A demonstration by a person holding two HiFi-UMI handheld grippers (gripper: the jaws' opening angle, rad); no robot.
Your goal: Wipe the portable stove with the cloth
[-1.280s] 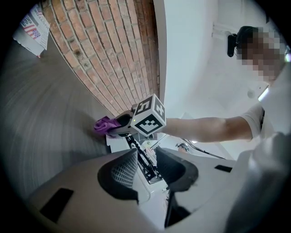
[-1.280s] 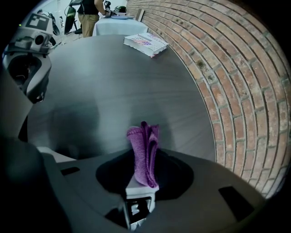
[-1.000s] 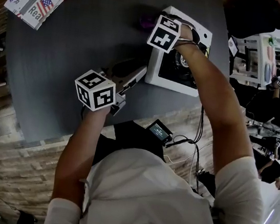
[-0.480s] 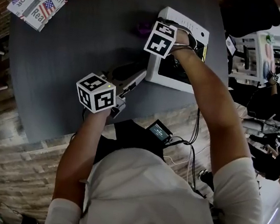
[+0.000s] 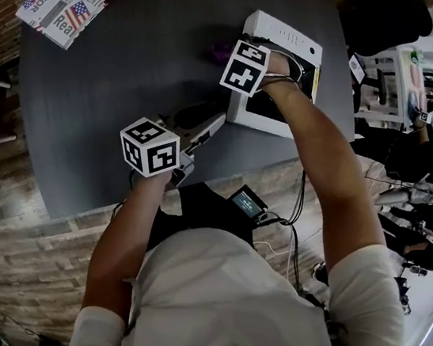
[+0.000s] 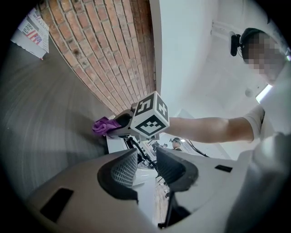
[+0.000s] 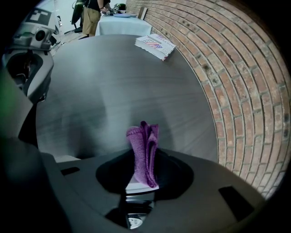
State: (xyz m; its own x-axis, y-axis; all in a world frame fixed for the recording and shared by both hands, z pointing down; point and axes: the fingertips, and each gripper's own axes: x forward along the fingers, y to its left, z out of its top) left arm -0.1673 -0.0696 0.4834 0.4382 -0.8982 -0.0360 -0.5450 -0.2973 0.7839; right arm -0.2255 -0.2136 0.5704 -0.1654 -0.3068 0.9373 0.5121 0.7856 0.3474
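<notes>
The white portable stove (image 5: 286, 36) sits at the far right of the round dark table (image 5: 112, 65). My right gripper (image 5: 232, 53), under its marker cube, points steeply down at the stove's left edge and is shut on the purple cloth (image 5: 220, 49). In the right gripper view the folded cloth (image 7: 144, 152) stands pinched between the jaws, with a strip of white stove (image 7: 140, 186) below it. My left gripper (image 5: 210, 125) lies level at the stove's near left corner. Its jaws stand apart around my left gripper (image 6: 144, 167), the stove's white side (image 6: 119, 144) just beyond, the cloth (image 6: 103, 125) farther off.
A folded newspaper (image 5: 61, 9) lies at the table's far left, by the brick wall (image 7: 236, 82). A small device with cables (image 5: 246, 203) hangs at the person's waist. People stand off to the right (image 5: 426, 214), beyond the table's edge.
My right gripper has slid the cloth a little toward the near side along the stove's left edge. The left gripper has hardly shifted at the stove's corner.
</notes>
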